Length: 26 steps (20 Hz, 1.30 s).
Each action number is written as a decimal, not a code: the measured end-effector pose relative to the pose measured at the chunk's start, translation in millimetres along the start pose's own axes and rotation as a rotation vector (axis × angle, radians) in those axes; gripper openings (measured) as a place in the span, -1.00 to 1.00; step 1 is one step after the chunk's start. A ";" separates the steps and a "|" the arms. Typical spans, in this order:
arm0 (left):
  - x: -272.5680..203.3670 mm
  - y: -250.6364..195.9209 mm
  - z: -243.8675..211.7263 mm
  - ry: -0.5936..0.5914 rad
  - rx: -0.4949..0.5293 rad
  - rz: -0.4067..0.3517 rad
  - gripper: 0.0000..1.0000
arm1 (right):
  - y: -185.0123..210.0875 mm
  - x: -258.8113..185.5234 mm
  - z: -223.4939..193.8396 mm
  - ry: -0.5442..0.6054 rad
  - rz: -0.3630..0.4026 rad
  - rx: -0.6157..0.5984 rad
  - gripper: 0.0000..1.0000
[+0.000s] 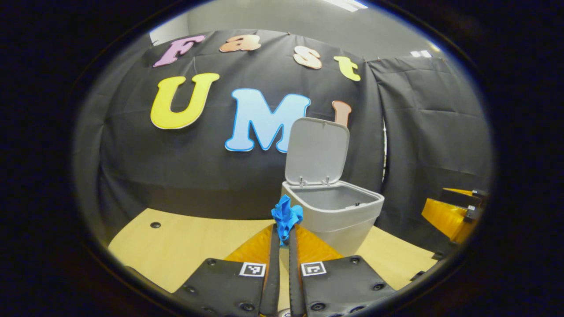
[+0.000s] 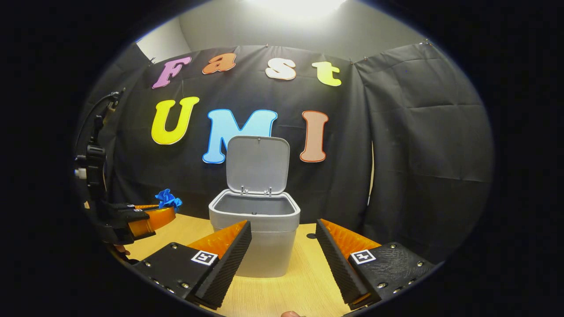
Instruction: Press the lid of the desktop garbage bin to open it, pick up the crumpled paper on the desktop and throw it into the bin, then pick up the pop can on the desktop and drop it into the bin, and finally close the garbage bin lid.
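Lid: grey plastic desktop bin [image 2: 254, 229] stood with hinged lid [image 2: 257, 164] raised upright, mouth left free | Left gripper [image 1: 284, 229]: crumpled blue paper [image 1: 286, 215] pinched at fingertips, held aloft just short of bin rim, judged ready for drop | Right gripper [image 2: 282, 246]: spread, empty, levelled at bin front above pale wooden desktop [image 2: 304, 281]

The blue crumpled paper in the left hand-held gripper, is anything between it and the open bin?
Nothing visible. The crumpled paper sits pinched in the left hand-held gripper, the lid stands upright, and the bin mouth is open and unobstructed.
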<state>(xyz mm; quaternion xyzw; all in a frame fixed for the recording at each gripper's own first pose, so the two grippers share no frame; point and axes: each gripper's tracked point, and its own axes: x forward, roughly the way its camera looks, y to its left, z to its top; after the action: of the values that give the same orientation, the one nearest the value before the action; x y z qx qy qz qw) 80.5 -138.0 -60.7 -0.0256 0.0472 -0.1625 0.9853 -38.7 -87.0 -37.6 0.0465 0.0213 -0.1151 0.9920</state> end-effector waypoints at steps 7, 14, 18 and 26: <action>43.0 -27.8 17.9 -0.022 0.032 0.001 -0.70 | -8.9 -2.7 -3.9 0.012 -0.037 -0.004 0.88; 84.5 -57.0 22.3 -0.021 0.055 -0.055 -0.65 | -22.7 -1.0 -17.9 0.051 -0.080 0.002 0.88; 100.9 -67.5 16.5 -0.006 0.077 -0.073 -0.55 | -29.6 -4.8 -20.2 0.059 -0.089 -0.002 0.88; 111.8 -71.5 9.6 0.023 0.094 -0.079 -0.16 | -33.9 -5.7 -19.4 0.056 -0.080 -0.008 0.88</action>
<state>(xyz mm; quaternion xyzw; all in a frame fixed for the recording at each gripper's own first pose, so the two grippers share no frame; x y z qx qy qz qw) 164.2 -241.4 -55.9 0.0208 0.0496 -0.2037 0.9776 -52.6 -116.7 -59.5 0.0448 0.0516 -0.1530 0.9859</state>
